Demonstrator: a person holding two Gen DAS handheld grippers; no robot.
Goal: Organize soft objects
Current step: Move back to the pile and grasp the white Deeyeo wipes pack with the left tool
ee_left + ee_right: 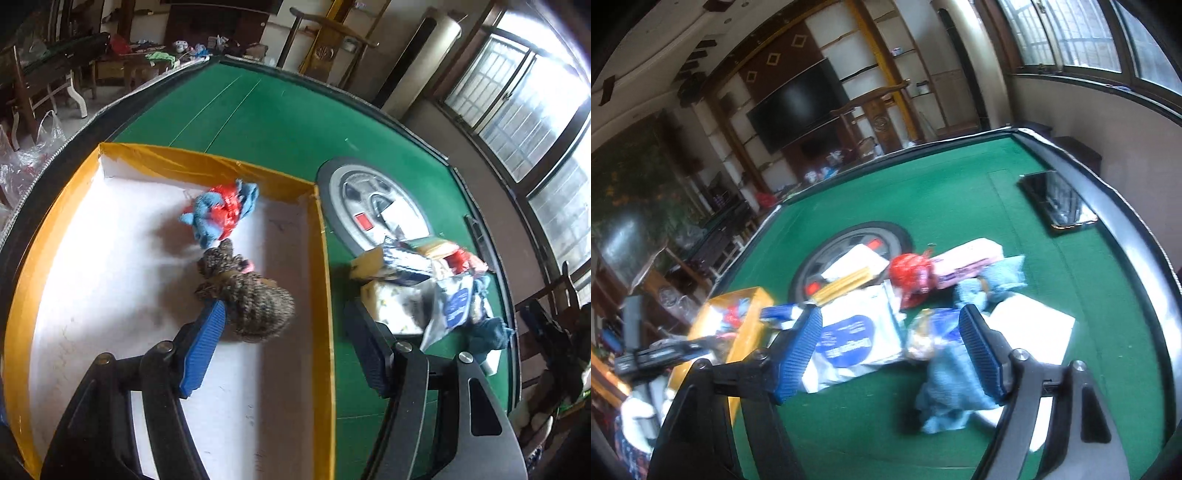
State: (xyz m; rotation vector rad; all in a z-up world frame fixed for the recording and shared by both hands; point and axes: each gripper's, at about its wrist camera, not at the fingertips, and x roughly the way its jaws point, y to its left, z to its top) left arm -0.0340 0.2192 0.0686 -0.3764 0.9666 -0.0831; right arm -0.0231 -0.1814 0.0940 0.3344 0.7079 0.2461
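Left gripper [286,332] agape over box [325,266], right gripper [892,349] agape — above cloth [955,384]

We see a cluttered living room around a green felt table [960,192] with a dark padded rim. At eleven o'clock in the right wrist view a dark television [798,103] hangs on a wood-panelled wall unit [768,66] with pale shelves. At two o'clock in the left wrist view, tall barred windows [517,96] let in bright daylight. A carved wooden chair [332,40] stands at twelve o'clock, beside a cream standing air conditioner [421,62].
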